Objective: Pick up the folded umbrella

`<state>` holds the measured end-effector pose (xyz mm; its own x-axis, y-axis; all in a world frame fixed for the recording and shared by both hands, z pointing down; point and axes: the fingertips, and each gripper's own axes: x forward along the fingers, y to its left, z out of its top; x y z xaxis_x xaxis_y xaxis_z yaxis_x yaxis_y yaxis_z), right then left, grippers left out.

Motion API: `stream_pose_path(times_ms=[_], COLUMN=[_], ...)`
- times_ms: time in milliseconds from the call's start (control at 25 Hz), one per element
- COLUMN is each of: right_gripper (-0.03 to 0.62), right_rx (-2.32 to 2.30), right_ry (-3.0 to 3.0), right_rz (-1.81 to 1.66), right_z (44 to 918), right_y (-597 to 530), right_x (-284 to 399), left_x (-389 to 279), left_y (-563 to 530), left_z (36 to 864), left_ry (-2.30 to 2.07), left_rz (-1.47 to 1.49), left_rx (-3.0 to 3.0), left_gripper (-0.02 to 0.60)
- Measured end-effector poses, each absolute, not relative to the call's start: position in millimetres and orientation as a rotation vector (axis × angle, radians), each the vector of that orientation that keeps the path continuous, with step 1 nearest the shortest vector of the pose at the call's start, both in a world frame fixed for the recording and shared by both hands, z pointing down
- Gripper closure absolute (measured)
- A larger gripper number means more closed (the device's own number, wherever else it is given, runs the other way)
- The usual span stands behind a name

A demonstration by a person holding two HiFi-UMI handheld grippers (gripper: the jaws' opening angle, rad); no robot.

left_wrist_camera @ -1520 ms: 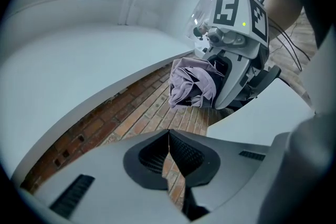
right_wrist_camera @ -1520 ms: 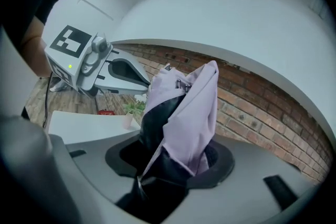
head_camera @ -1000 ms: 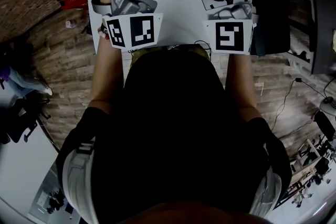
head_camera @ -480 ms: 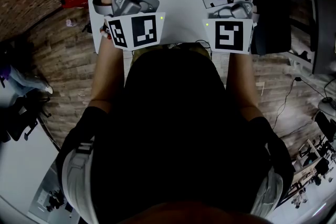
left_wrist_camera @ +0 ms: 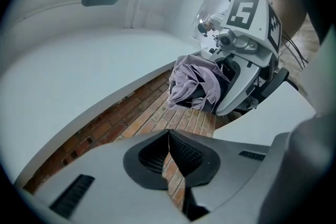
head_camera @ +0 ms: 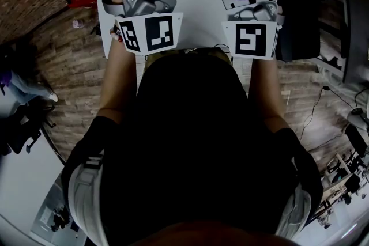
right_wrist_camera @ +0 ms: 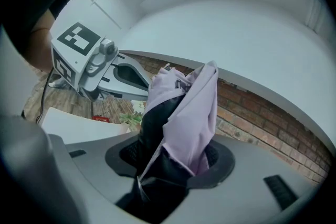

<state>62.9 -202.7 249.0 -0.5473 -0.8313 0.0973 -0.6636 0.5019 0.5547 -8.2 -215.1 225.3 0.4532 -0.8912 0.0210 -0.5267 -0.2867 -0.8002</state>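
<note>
While the right gripper is clamped on the folded umbrella, the pick looks basically done to me. Its jaws sit partway apart, stopped by the bundle: lilac canopy fabric bunched over a black core, wedged between the pads. Most of the length sticks out ahead of the fingertips and upward. Seen from the other side, the umbrella hangs off the front of that gripper with brick floor behind it. I'd judge it's off the tabletop, though no view shows the gap underneath cleanly.

The left gripper is off to the right gripper's left and well apart. Its jaws are together with nothing between them, idle over the tabletop.

Risks from here:
- The pads seem to bite mostly on loose fabric; can't tell how much rigid shaft is in there. Fabric can creep, and then the bundle slides out forward.
- Most of the mass is ahead of the pads. Any quick swing or wrist roll levers it around the pinch point.
- The folds look loose and no strap is visible. The canopy could flop open and snag on the jaws or drag on the tabletop.
- Easing the jaws at all drops it.

I'd keep the squeeze firm and move slow.
</note>
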Motion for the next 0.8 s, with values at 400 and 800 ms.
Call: stream_pose_path(times_ms=[400,800], right_gripper=[0.364,0.364], right_rx=[1.286,1.295], right_ry=[-2.337,-2.324], right_rz=[-0.719,-0.717], right_z=[252.0,254.0], right_y=[-206.0,-206.3], right_x=[67.4,68.4], left_x=[-6.5,-1.2], left_y=[-215.8,-215.2], left_z=[227.6,230.1], left_ry=[1.183,1.152], left_rz=[-0.617,-0.619], left_rx=[-1.958,-1.969], left_gripper=[0.568,0.568])
